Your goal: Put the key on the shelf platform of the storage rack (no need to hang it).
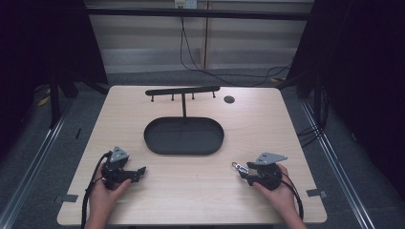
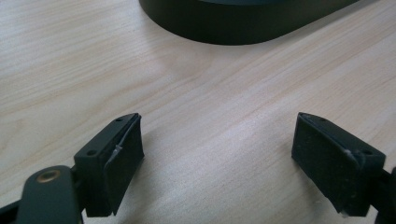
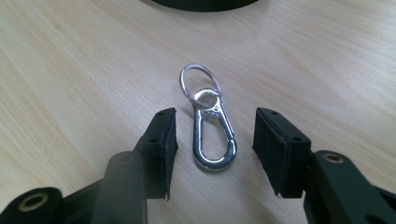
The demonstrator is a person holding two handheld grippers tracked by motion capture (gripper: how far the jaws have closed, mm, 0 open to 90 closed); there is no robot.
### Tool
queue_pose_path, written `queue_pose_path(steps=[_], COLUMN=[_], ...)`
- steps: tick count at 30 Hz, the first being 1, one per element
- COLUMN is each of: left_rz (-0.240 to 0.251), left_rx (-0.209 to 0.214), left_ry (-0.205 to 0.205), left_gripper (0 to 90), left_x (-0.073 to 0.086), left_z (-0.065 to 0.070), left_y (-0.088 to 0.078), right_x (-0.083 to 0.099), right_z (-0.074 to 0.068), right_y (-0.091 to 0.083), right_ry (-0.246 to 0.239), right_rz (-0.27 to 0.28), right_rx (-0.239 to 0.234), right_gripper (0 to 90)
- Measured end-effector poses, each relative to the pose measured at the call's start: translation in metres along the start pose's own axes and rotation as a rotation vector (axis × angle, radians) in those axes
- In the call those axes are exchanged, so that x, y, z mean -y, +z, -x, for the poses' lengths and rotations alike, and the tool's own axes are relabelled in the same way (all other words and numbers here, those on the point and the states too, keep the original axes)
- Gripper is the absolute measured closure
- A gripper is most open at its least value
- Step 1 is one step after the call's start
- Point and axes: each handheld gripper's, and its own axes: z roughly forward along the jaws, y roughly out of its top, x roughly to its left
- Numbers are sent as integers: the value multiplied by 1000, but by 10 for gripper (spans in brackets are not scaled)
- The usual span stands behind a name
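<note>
A silver snap hook with a key ring [image 3: 209, 122] lies flat on the wooden table, its hook body between the spread jaws of my right gripper [image 3: 213, 140]; neither pad touches it. From above, the same snap hook [image 1: 239, 167] shows just left of the right gripper [image 1: 248, 172] near the table's front right. My left gripper [image 1: 136, 171] rests at the front left, open, with bare wood between its fingers [image 2: 116, 158]. A black oval tray [image 1: 184, 136] sits mid-table, and a black T-shaped hanging rack [image 1: 183, 90] with small pegs rises from its far side.
The tray's dark rim [image 2: 233, 28] lies just ahead of the left gripper. A small round black hole [image 1: 229, 99] sits at the table's back right. Cables trail from both grippers towards the front edge. Dark floor and rails surround the table.
</note>
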Motion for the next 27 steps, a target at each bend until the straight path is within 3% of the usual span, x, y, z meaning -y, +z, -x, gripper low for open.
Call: queue_pose_path(steps=[7, 13, 23, 27], left_rz=[2, 2, 1, 1], left_rx=[0, -1, -1, -1], left_ry=[-3, -1, -3, -3], left_gripper=[163, 163, 163, 163], left_x=[0, 0, 0, 0], left_z=[0, 0, 0, 0], left_y=[0, 0, 0, 0], right_x=[-2, -5, -9, -11], right_z=[-1, -4, -7, -3], right_y=[6, 7, 6, 1], right_ry=[9, -6, -5, 16], right_rz=[-6, -14, -37, 1], right_rx=[-15, -28, -3, -20], right_gripper=[572, 690, 704, 705])
